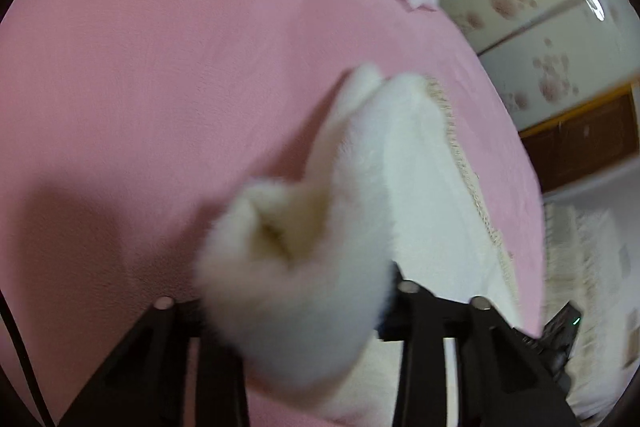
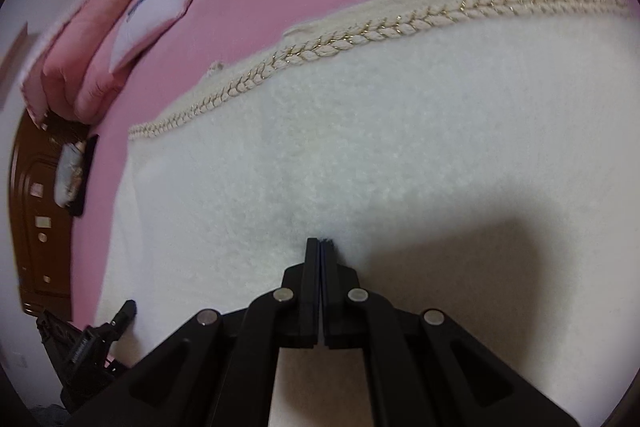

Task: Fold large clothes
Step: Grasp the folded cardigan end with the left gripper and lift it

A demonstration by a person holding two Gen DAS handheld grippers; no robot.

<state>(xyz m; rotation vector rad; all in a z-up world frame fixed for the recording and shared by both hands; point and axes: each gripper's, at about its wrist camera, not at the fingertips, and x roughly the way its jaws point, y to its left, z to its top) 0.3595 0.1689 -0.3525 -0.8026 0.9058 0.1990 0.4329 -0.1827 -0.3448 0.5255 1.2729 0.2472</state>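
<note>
Clearly the fleece garment point(image 2: 360, 147) is soft, light and floppy, spread on the pink bed point(image 1: 160, 67). Left claw point(image 1: 296, 303) pinches a bunched fold; right claw point(image 2: 321, 247), empty, rests closed on it. Grip the braided edge point(image 2: 320, 43).

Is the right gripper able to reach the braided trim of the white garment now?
Probably yes. The right gripper, jaws shut, rests on the white garment; only bare fleece lies between it and the braided trim.

We see cream-white fluffy garment point(image 2: 360, 131) – beige braided trim point(image 2: 360, 35) flecked gold; pink sheet point(image 1: 160, 67); black grippers; wall point(image 1: 540, 39) pale with pink paw prints.
</note>
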